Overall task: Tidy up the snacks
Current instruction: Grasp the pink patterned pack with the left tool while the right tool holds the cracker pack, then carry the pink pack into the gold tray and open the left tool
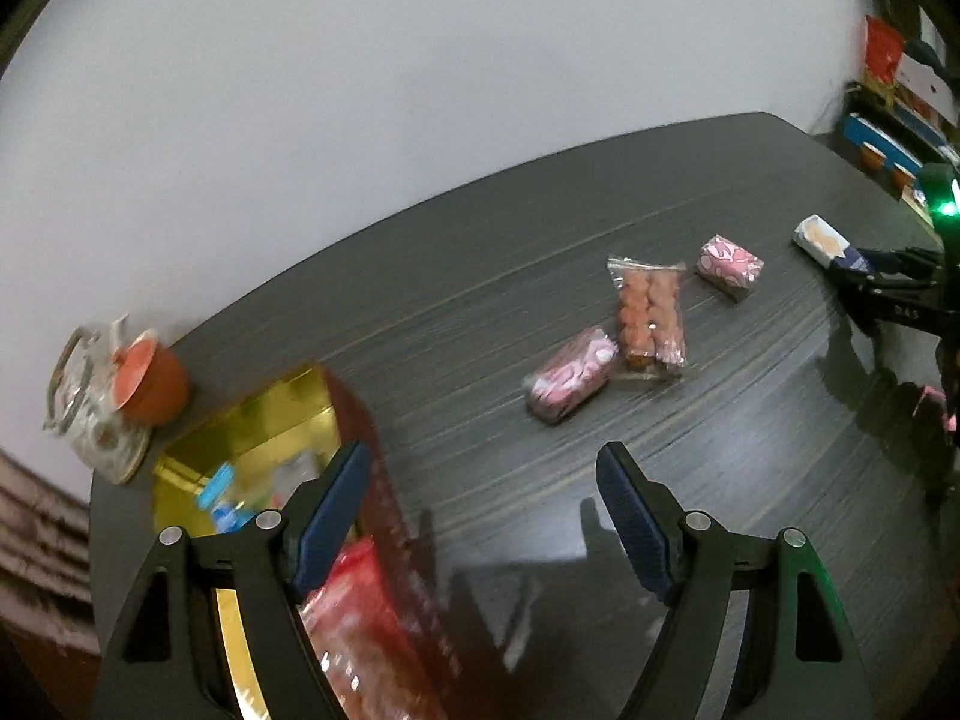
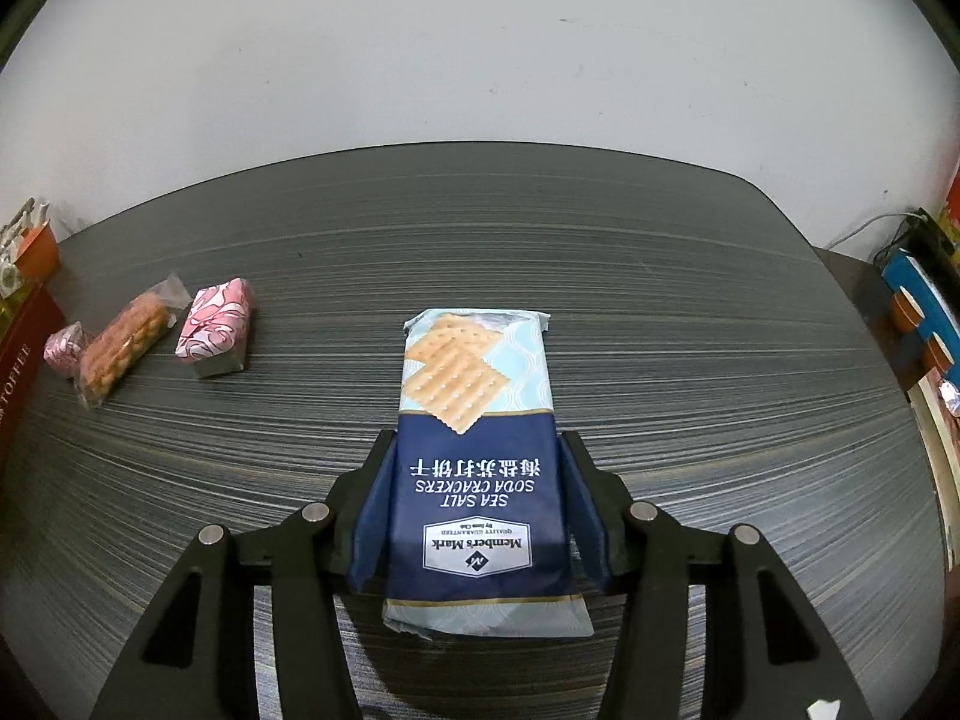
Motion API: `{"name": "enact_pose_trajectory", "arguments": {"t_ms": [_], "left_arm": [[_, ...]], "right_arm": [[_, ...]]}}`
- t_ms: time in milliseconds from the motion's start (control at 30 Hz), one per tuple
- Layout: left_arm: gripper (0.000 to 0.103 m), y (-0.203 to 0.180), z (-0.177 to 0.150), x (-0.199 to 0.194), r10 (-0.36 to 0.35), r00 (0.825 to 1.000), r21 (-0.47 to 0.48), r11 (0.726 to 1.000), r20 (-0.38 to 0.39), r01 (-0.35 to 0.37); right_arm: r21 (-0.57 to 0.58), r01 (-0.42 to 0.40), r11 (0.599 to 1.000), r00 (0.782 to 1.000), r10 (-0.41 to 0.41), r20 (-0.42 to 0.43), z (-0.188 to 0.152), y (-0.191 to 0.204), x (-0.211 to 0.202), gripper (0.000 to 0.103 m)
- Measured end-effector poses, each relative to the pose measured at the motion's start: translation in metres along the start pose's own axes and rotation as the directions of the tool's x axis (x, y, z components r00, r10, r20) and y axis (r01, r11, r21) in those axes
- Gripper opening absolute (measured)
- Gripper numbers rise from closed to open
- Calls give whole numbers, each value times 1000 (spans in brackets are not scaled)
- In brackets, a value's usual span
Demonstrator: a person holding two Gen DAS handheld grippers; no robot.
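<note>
Right wrist: right gripper (image 2: 474, 504) pinching glossy rectangular cracker pack (image 2: 477, 450) between both pads, over grained dark table (image 2: 660, 300) | left gripper (image 1: 483, 516) spread wide, gold-lined box (image 1: 252, 438) just left.

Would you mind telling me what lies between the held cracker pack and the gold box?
Three snacks lie between: a pink pack, a clear bag of orange snacks and another pink pack. The right gripper must lift the cracker pack over them.

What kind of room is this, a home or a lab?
Probably a home or office corner: a dark wood-grain table against a plain white wall, a teapot and clay cup at its edge, and shelves cluttered with boxes alongside.
</note>
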State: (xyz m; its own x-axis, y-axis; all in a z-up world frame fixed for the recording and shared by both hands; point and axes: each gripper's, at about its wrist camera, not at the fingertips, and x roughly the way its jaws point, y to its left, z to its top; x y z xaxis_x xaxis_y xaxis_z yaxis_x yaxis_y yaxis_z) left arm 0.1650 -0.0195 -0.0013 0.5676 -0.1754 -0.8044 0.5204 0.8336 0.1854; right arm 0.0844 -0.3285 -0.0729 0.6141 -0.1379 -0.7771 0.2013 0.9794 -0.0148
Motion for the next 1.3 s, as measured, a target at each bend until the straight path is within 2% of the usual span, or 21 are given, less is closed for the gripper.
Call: {"name": "enact_pose_trajectory", "arguments": {"t_ms": [233, 367, 567, 667, 733, 800, 833, 1000, 1300], "left_arm": [[77, -19, 26, 34, -93, 995, 68, 993, -37, 96], [67, -25, 34, 52, -89, 994, 115, 989, -67, 96], [67, -29, 44, 80, -95, 987, 154, 981, -133, 115], [65, -32, 48, 88, -87, 987, 165, 980, -138, 110], [54, -33, 51, 91, -90, 986, 159, 981, -143, 112], [35, -36, 52, 95, -84, 984, 153, 982, -160, 109], [33, -38, 50, 96, -78, 983, 156, 982, -165, 104], [24, -39, 41, 90, -52, 986, 141, 987, -161, 75], [23, -43, 21, 72, -8, 981, 55, 998, -193, 19]], "right_arm": [[0, -1, 1000, 1000, 1, 1, -2, 1, -4, 50], [0, -1, 1000, 1000, 1, 1, -2, 1, -4, 50], [6, 1, 1000, 1000, -1, 0, -1, -3, -2, 52], [7, 1, 1000, 1000, -1, -1, -2, -1, -3, 53], [7, 1, 1000, 1000, -1, -1, -1, 1, -3, 53], [7, 1, 1000, 1000, -1, -1, -1, 0, -3, 53], [7, 1, 1000, 1000, -1, -1, -1, 0, -3, 53], [7, 1, 1000, 1000, -1, -1, -1, 0, -3, 53], [8, 1, 1000, 1000, -1, -1, -1, 0, -3, 53]]}}
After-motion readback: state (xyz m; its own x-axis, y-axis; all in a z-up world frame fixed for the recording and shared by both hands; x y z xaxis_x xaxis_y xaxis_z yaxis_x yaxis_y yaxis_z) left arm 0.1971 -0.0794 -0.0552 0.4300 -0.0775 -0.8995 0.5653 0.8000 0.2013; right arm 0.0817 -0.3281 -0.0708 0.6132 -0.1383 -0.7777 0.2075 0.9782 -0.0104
